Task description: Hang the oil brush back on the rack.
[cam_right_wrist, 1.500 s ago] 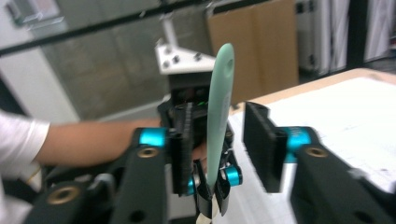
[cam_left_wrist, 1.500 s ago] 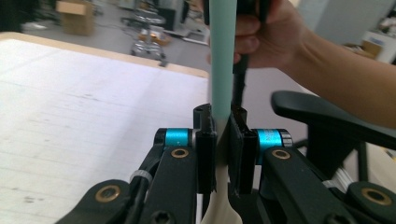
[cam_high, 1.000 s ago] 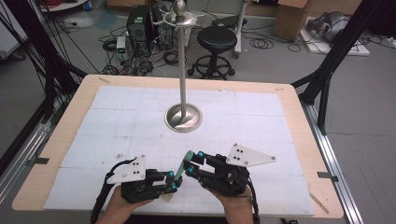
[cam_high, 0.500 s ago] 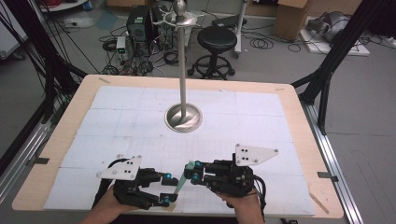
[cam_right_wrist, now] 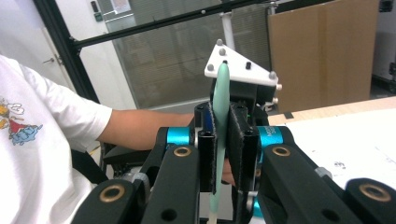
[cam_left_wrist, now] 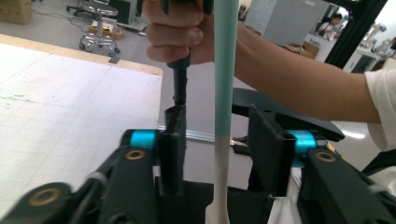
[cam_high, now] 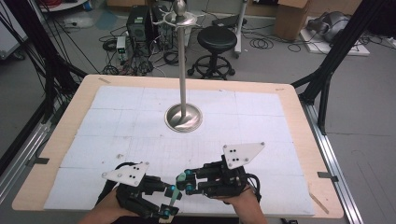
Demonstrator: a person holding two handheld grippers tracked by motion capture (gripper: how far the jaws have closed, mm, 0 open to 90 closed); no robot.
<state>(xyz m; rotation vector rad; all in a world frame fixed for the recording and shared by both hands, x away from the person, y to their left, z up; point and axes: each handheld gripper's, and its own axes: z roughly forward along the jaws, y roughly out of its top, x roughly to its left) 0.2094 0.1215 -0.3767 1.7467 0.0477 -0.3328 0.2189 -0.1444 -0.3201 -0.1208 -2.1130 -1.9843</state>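
Note:
A long utensil (cam_left_wrist: 224, 70) with a mint-green handle and a white end stands upright between the jaws of my left gripper (cam_left_wrist: 218, 135), with a gap to each pad. Those jaws have just been closing a little and stand open around it. My right gripper (cam_right_wrist: 223, 126) is shut on the green handle (cam_right_wrist: 222, 88), having closed on it within the last second. In the high view both grippers meet tip to tip near the table's front edge: left gripper (cam_high: 169, 201), right gripper (cam_high: 184, 183), the utensil (cam_high: 175, 198) between them.
A metal stand (cam_high: 184, 116) with a round base and a tall pole rises at the middle of the white-covered table (cam_high: 116, 121). Beyond the far edge are a black stool (cam_high: 217, 39), cables and boxes. A person's hand (cam_left_wrist: 180, 28) holds the right gripper.
The left gripper's jaws have spread apart from the utensil, and the right gripper's jaws have closed on it. Both hands have drawn slightly toward the front edge.

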